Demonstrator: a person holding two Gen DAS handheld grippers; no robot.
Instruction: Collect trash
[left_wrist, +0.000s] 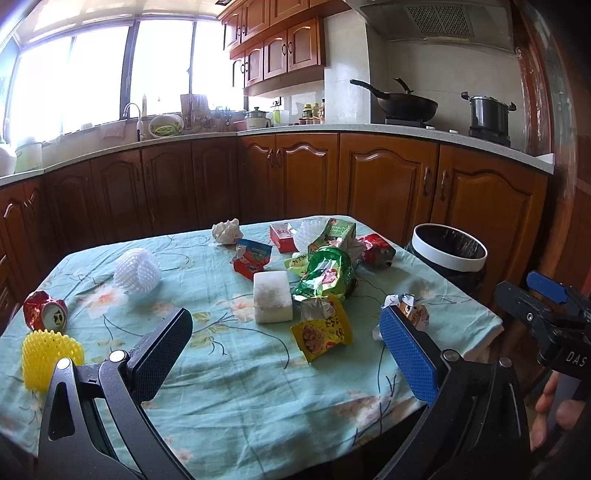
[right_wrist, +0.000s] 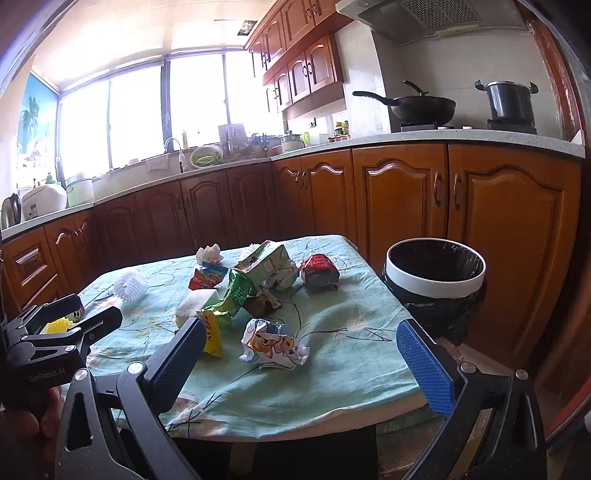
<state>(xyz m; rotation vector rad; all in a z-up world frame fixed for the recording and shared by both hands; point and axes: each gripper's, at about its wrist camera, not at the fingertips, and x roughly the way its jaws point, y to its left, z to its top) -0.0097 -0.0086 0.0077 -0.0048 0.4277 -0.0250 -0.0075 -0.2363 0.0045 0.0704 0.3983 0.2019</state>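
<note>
Both tongs hung over the near edge of the surface (left_wrist: 229, 387), the left tongs (left_wrist: 284, 343) left of the right tongs (right_wrist: 303, 354). A crumpled wrapper (right_wrist: 275, 347) lay just ahead between the right tongs' fingers. Beyond it sat a heap of packets (left_wrist: 327, 275), with a foam block (left_wrist: 272, 297) on its left. The bin (right_wrist: 436, 273) stood off the surface, ahead and right. A crushed can (left_wrist: 44, 310) lay far left.

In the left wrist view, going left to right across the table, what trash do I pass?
Crushed red can → white foam net → white foam block → yellow snack wrapper → crumpled cartoon paper → white-rimmed black bin.
</note>
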